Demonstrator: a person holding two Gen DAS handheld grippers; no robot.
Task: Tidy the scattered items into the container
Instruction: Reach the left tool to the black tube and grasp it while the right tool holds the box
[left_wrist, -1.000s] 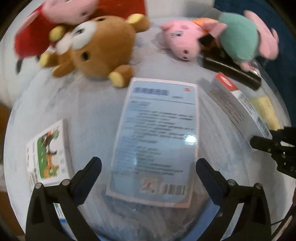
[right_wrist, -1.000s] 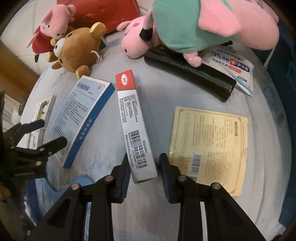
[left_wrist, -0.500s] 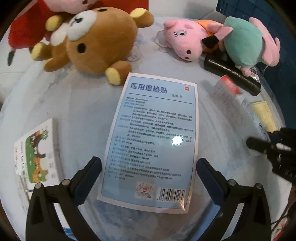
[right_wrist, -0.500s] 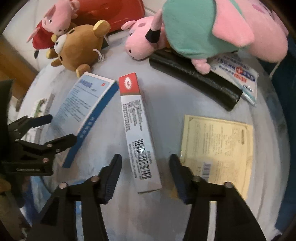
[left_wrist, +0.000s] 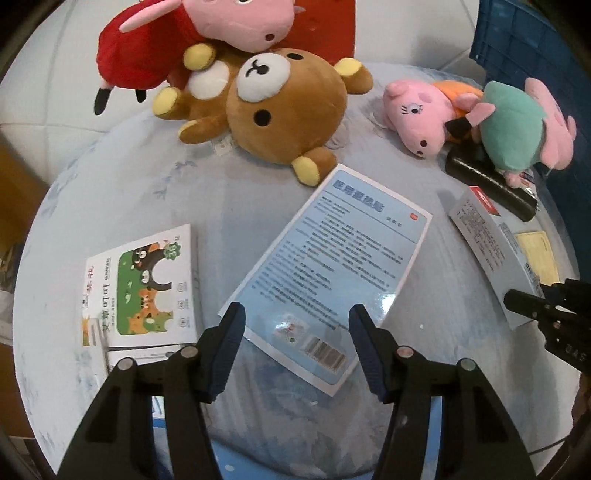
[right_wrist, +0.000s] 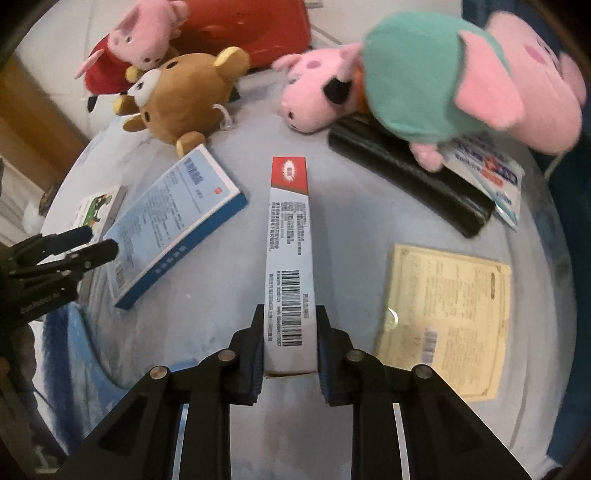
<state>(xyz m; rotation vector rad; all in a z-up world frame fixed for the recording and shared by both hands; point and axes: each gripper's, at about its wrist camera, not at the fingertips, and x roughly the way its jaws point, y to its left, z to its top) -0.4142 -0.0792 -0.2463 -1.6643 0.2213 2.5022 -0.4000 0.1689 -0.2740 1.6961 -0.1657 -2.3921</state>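
Two grippers in view over a round, pale blue table (left_wrist: 147, 192). We see the right gripper (right_wrist: 290, 343) clamped on the near end of a long narrow box (right_wrist: 290, 254) with a red end and barcode; its pads press both long sides, and the box points away along the table. The left gripper (left_wrist: 295, 343) has just been closing and now stands about half open above the barcode end of a blue flat box (left_wrist: 328, 273); the pads flank that corner without visibly touching it. Left of that box lies a white box with a green cartoon print (left_wrist: 144, 284). A yellow card (right_wrist: 447, 325) lies flat to the right of the long box. Farther back: a brown bear plush (left_wrist: 280, 110) with a red-dressed pig plush (left_wrist: 192, 44) leaning on it, a pink pig plush (left_wrist: 417, 114), and a teal-dressed pig plush (right_wrist: 454, 77) lying over a black roll (right_wrist: 410, 181) and a white wipes packet (right_wrist: 491, 181). A dark blue crate (left_wrist: 532, 48) stands at the table's far right edge; we cannot see inside it.
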